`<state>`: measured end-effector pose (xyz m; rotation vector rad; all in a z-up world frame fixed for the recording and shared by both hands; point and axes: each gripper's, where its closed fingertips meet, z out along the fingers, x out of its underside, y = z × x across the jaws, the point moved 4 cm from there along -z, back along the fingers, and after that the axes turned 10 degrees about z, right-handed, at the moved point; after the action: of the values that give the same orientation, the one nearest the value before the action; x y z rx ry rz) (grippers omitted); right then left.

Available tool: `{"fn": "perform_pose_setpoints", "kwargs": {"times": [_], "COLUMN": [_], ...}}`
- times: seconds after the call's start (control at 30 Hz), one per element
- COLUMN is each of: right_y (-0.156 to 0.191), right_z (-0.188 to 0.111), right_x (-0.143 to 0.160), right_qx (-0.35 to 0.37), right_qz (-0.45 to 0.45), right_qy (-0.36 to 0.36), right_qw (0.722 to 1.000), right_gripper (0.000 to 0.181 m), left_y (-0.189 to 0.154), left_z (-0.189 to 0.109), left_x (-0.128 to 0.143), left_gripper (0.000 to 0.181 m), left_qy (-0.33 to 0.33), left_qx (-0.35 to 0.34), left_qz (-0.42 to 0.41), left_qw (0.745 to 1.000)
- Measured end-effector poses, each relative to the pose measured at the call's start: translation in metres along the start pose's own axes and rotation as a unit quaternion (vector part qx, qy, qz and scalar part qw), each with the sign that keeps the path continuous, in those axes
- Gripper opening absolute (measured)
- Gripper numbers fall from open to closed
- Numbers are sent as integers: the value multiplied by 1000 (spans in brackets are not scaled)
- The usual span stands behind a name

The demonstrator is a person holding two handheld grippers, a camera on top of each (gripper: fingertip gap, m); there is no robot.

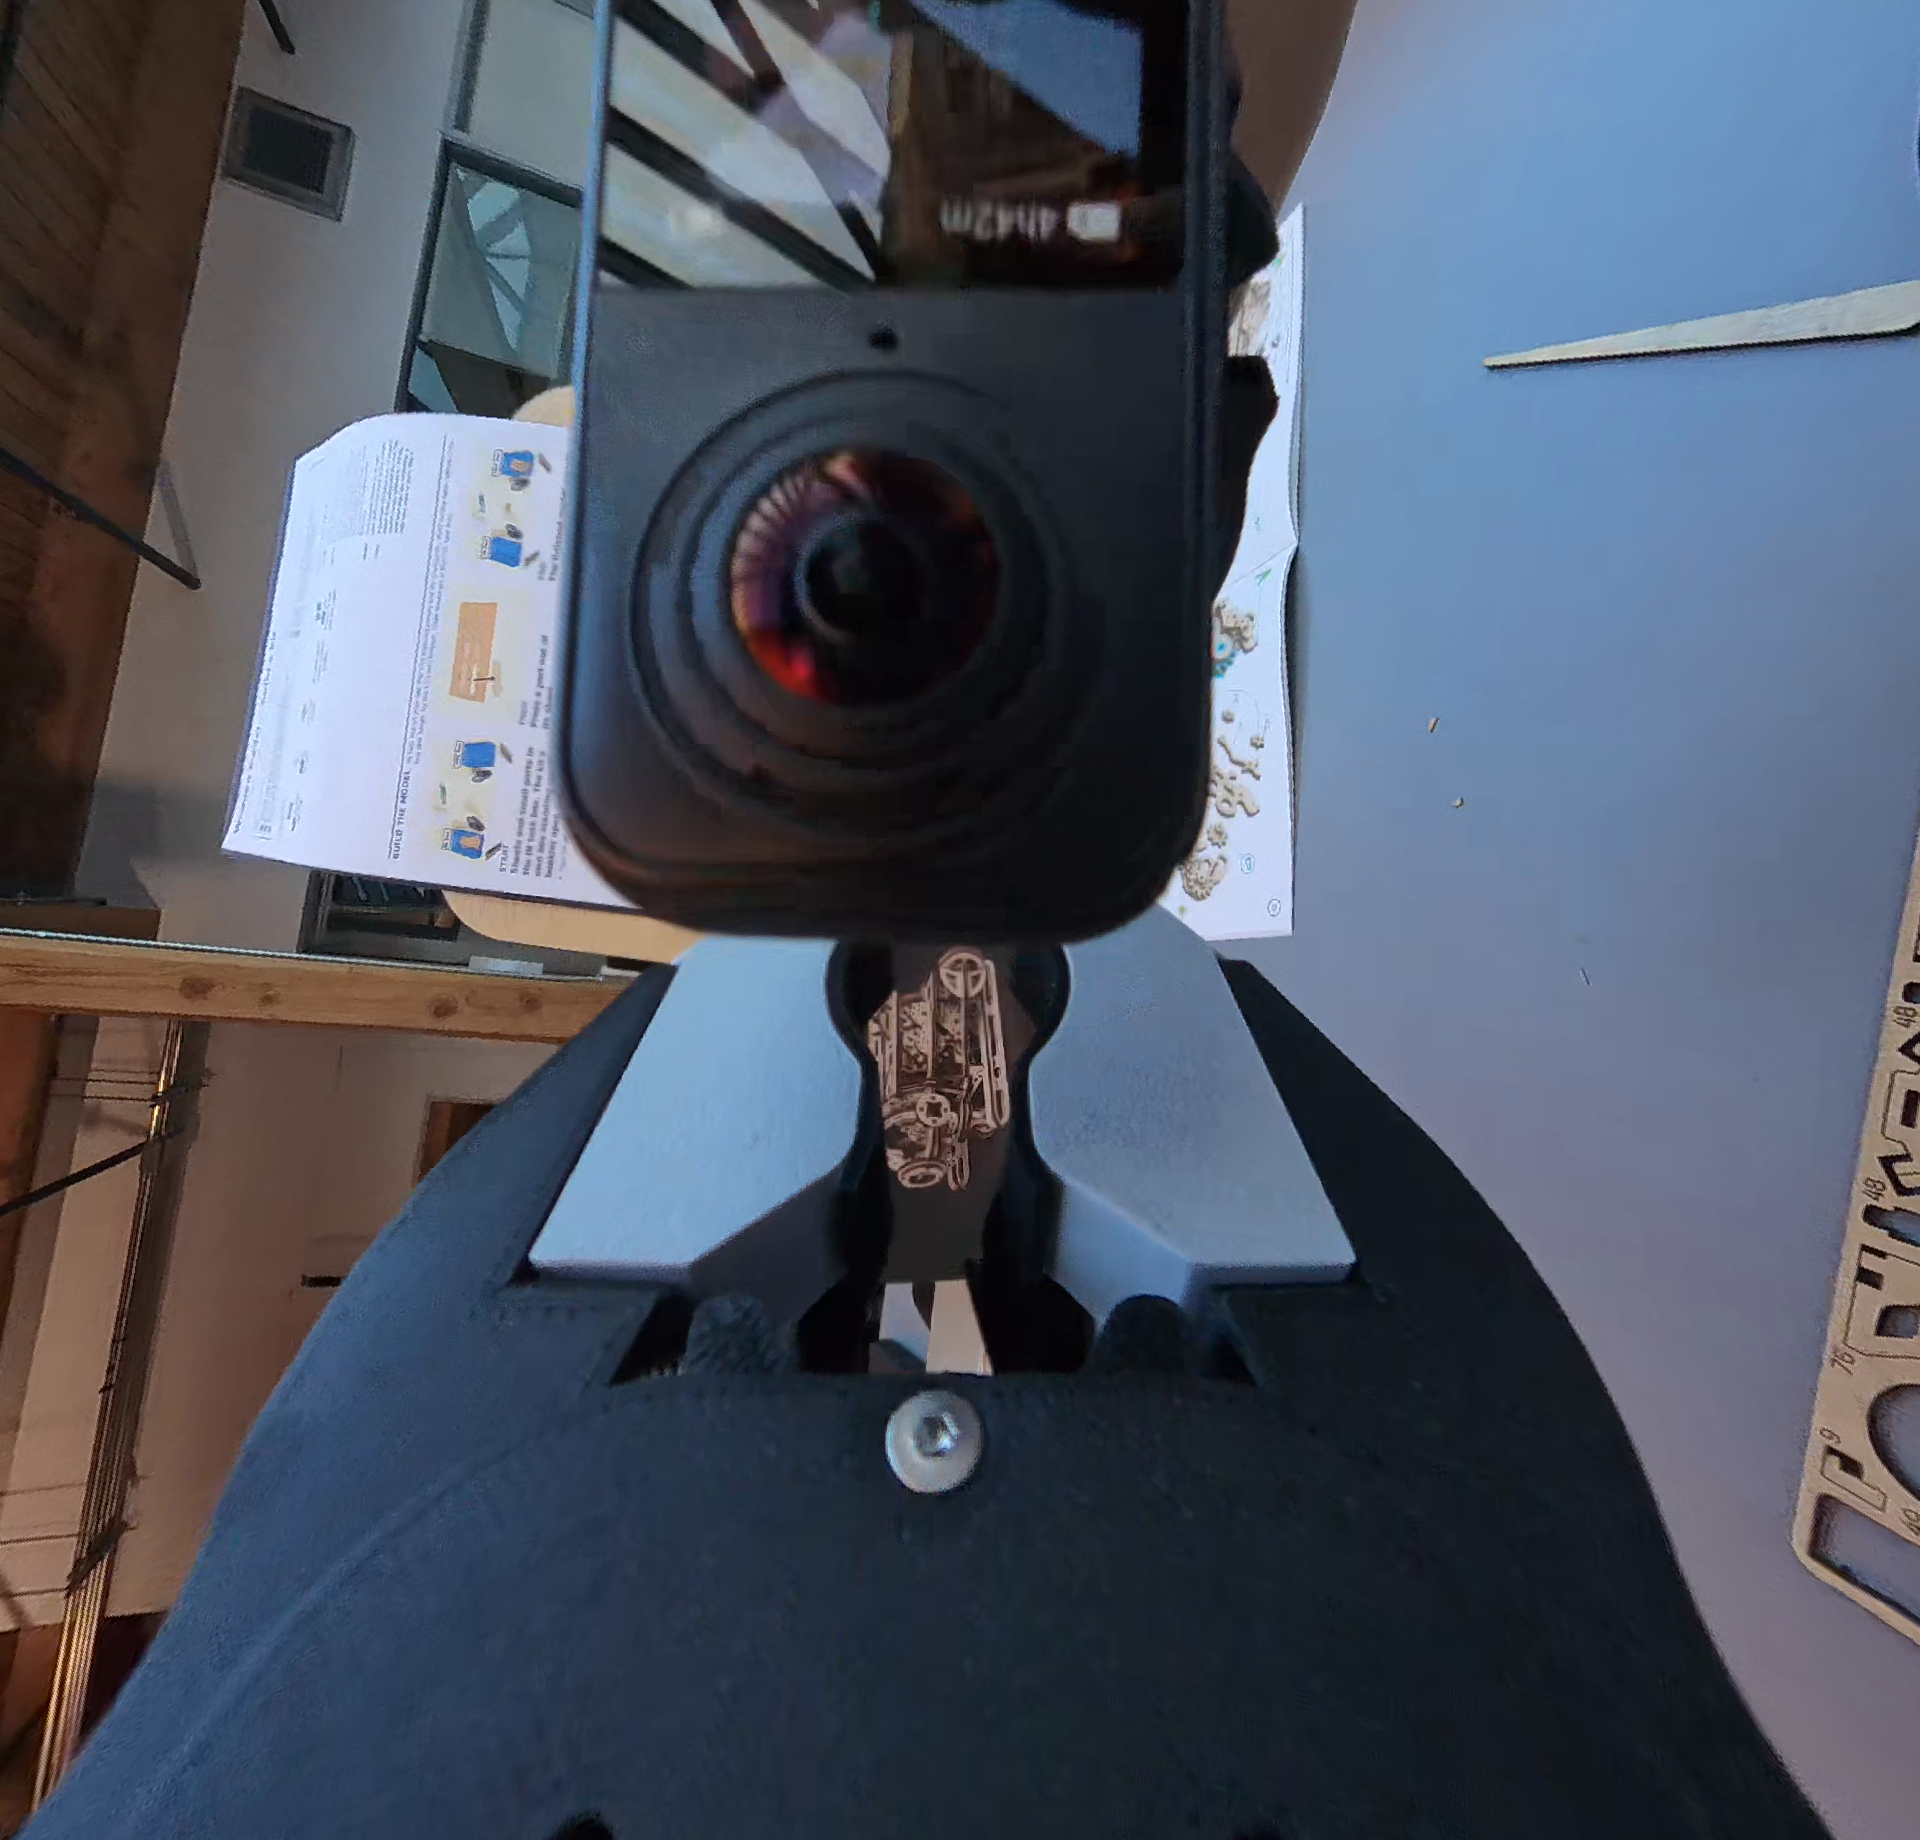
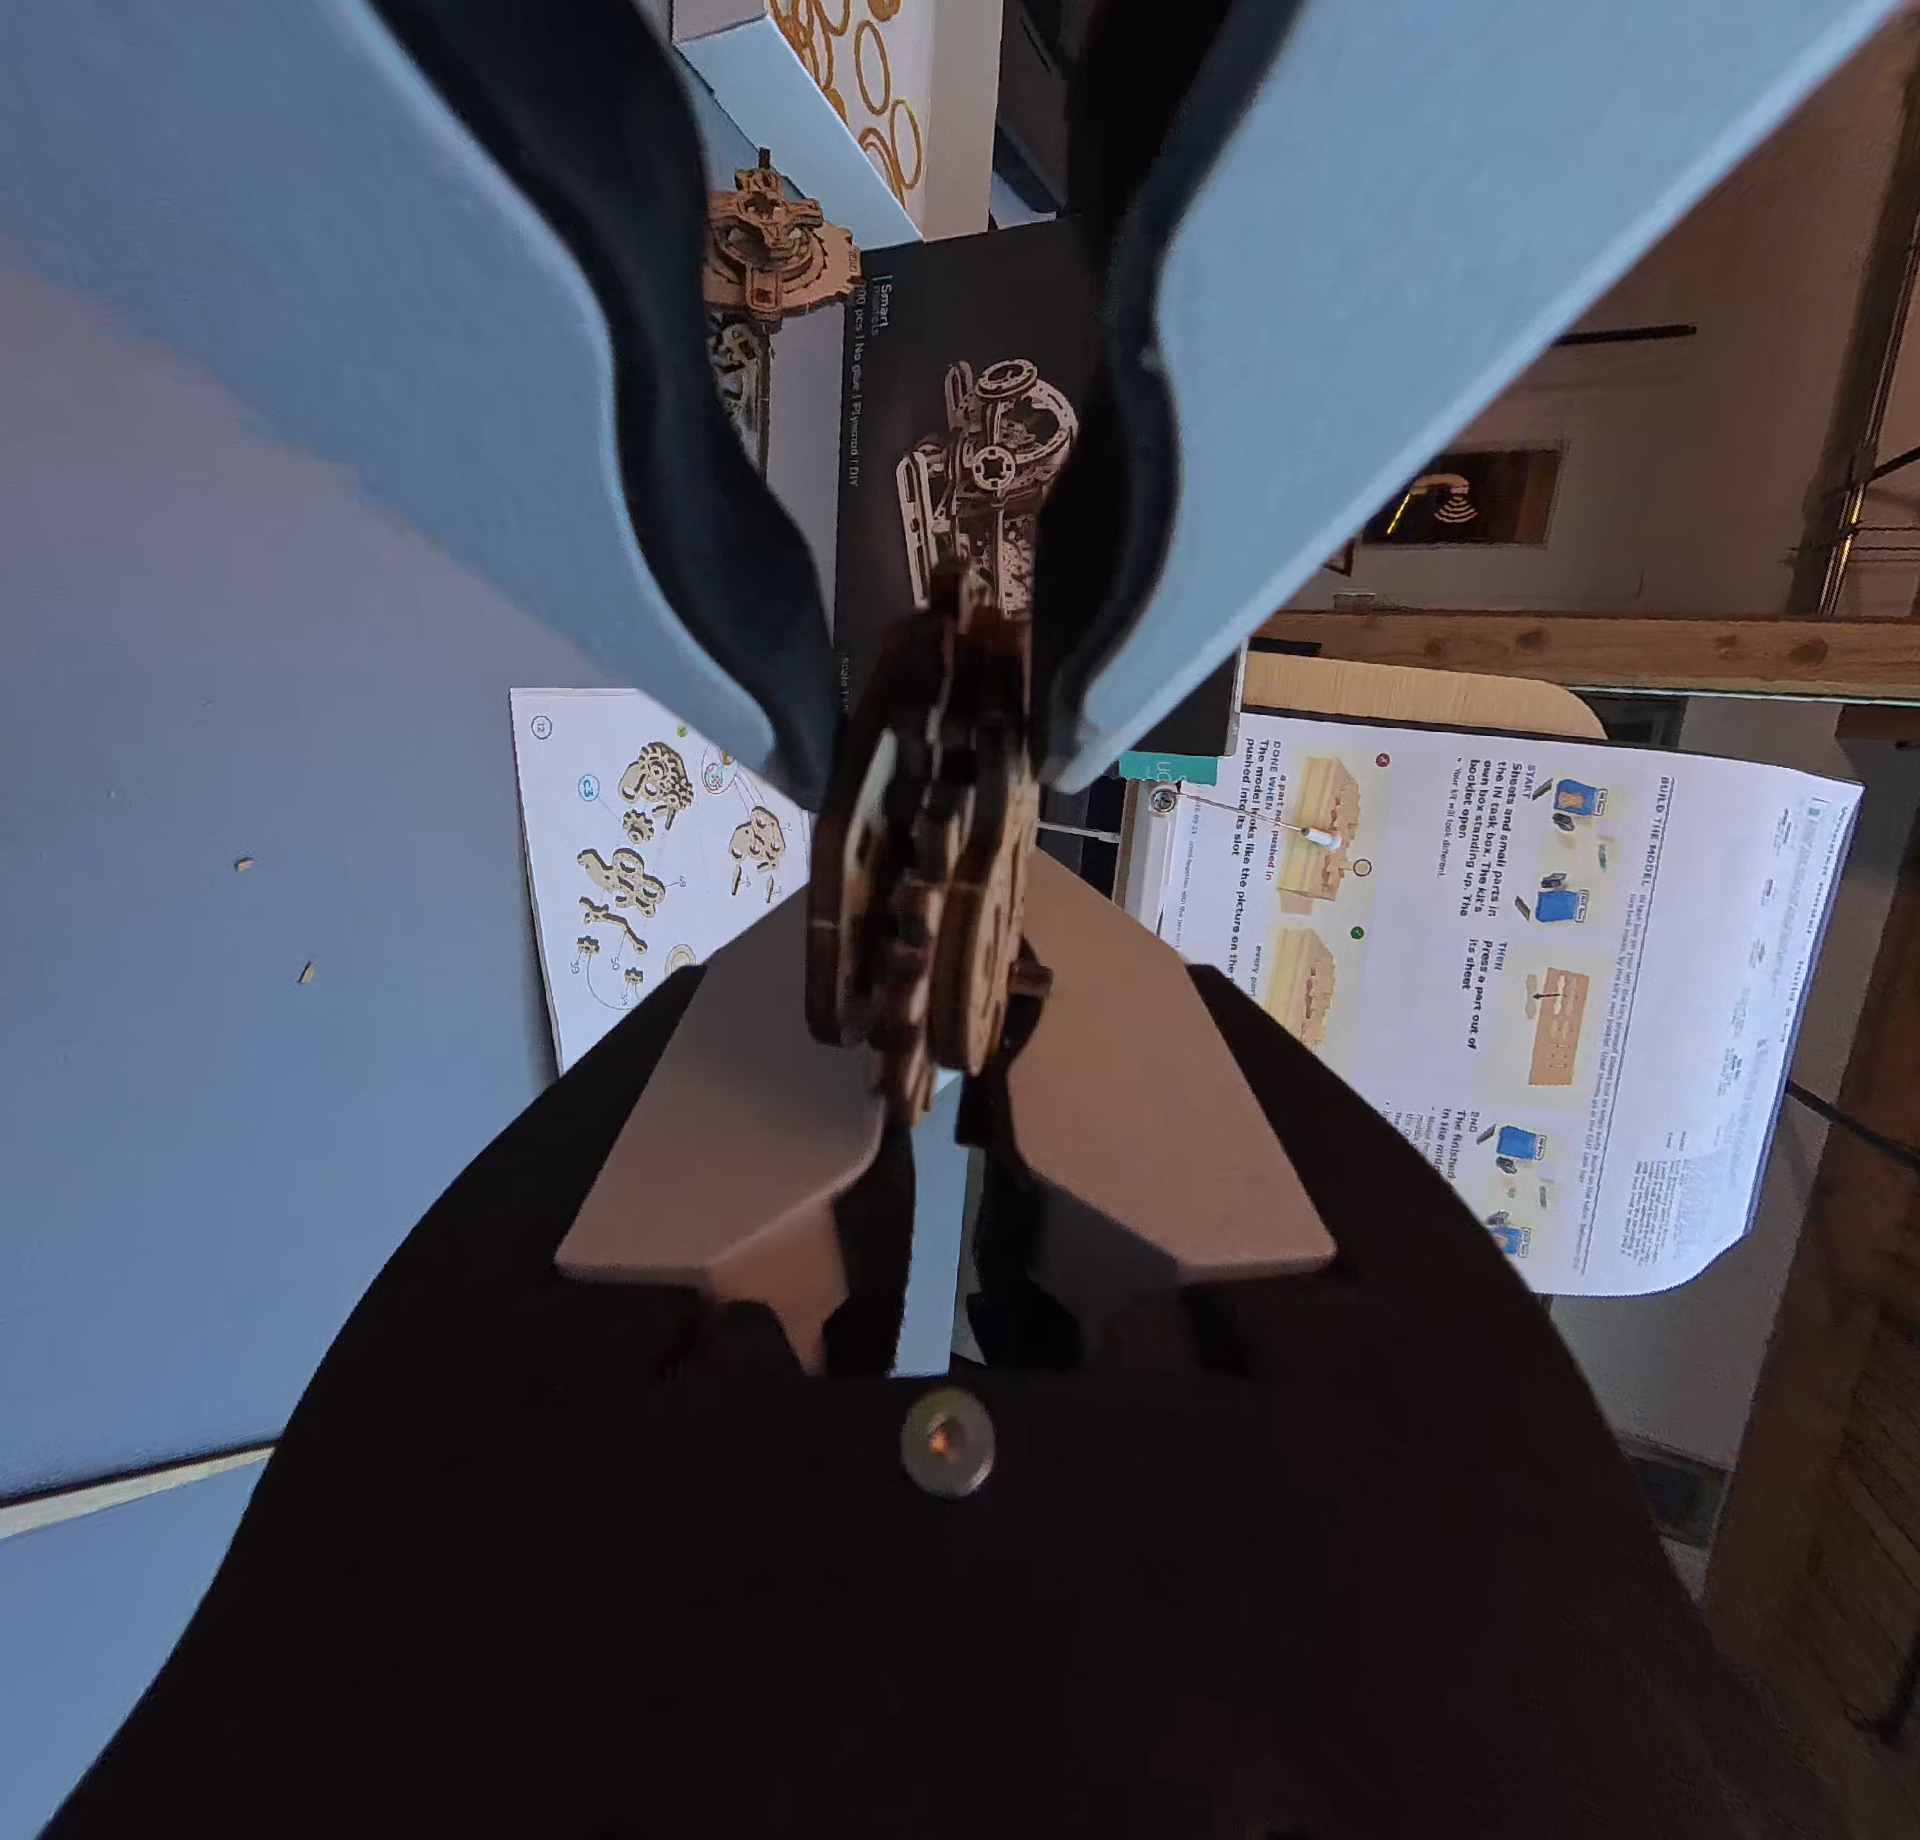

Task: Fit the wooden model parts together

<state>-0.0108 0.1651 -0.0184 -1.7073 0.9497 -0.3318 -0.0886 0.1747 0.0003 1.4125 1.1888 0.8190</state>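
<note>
Because a black camera [image 1: 883,595] with a round glossy lens is filling the middle of the left wrist view, the tips of the left gripper [image 1: 940,1011] are staying hidden behind it, and only a printed black box is showing through the gap between its 2 grey fingers [image 1: 727,1115]. In the right wrist view, the wooden model [image 2: 925,917], a blurred stack of laser-cut plywood gears and plates, is sitting at the centre of the frame. The left gripper [image 2: 935,762] is reaching down from the top, its jaws pinching the model's upper part. The right gripper [image 2: 925,959] is clasping the lower end, though the exact contact is hard to make out. A white instruction sheet [image 2: 1558,959] is curling at the right, partly cut off. At the right edge of the left wrist view, a flat plywood sheet [image 1: 1870,1323] with cut-out shapes is lying on the pale blue table [image 1: 1610,647], cropped by the frame.
</note>
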Motion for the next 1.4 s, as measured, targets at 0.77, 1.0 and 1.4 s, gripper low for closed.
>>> {"fn": "perform_pose_setpoints", "kwargs": {"times": [0.77,1.0,1.4], "right_y": [51,44,18], "right_z": [-28,-31,-36], "right_x": [-25,-33,-29], "right_qx": [-510,-441,-298], "right_qz": [356,269,263], "right_qy": [-60,-89,-49], "right_qw": [781,852,917], "right_gripper": [46,29,21], "left_y": [0,3,15], "left_z": [-4,-11,-23], "left_x": [5,6,4], "left_gripper": [10,10,10], "left_qy": [-185,-269,-302], "left_qx": [182,145,67], "left_qz": [-304,-279,-241], "left_qw": [917,910,920]}}
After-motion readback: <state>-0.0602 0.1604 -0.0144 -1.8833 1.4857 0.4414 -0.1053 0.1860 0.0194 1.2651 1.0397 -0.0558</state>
